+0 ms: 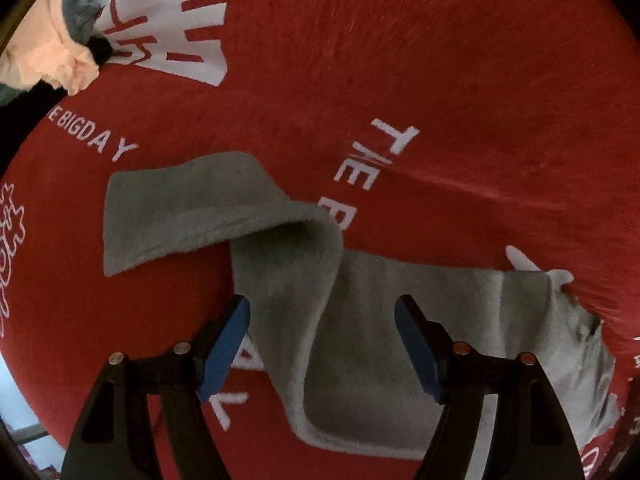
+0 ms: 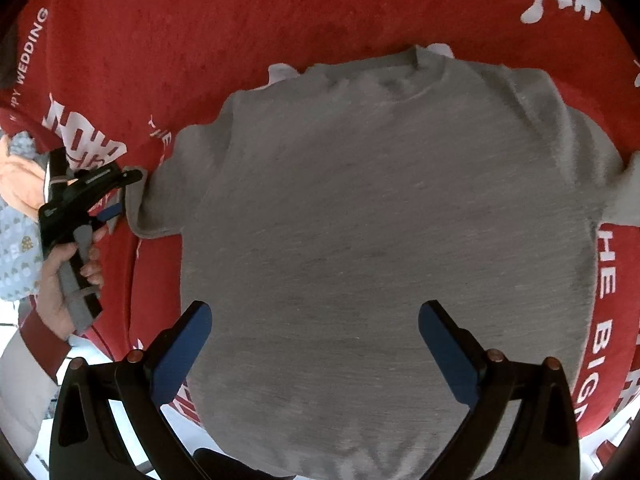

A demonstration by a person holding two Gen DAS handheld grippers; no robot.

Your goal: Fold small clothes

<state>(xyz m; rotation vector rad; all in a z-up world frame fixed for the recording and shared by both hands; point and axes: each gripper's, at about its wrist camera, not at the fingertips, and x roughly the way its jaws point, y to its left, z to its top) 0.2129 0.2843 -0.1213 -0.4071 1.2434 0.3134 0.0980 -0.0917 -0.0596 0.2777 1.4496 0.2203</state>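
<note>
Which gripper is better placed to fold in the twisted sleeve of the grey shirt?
Left, probably. The left gripper hangs open directly over the twisted sleeve. The right gripper is open above the middle of the grey shirt, away from that sleeve.

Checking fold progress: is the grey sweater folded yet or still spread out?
Mostly spread: the grey sweater lies flat on the red cloth, body unfolded. Only its sleeve is bent over on itself.

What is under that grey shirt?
The grey shirt lies flat on a red cloth with white lettering, which shows all around it. Whatever lettering or anything else lies beneath the shirt is covered.
</note>
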